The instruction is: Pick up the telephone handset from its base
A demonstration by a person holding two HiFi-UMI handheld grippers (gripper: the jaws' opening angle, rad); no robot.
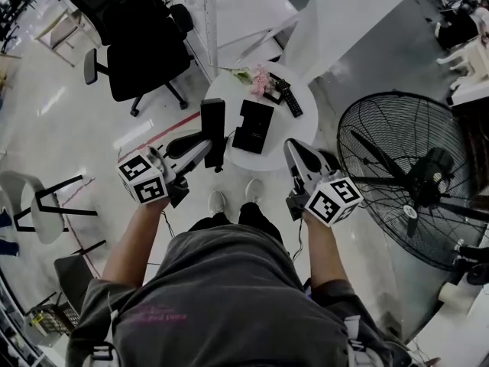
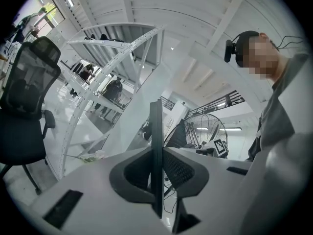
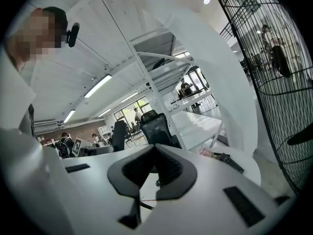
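Observation:
The black telephone handset [image 1: 213, 121] is off its base and stands upright at the left rim of the round white table [image 1: 229, 90]. My left gripper [image 1: 207, 147] is shut on it. In the left gripper view the handset [image 2: 156, 141] shows edge-on as a thin dark slab clamped between the pads of that gripper [image 2: 157, 173]. The black phone base [image 1: 253, 125] lies on the table just right of the handset. My right gripper [image 1: 293, 147] hovers at the table's near right edge. Its jaws [image 3: 155, 148] meet at the tips with nothing between them.
A black remote [image 1: 289, 98] and pink flowers [image 1: 260, 79] lie at the table's far side. A large black floor fan [image 1: 416, 178] stands close on the right, a black office chair [image 1: 137, 37] at the far left, and a white stair frame [image 1: 252, 6] behind the table.

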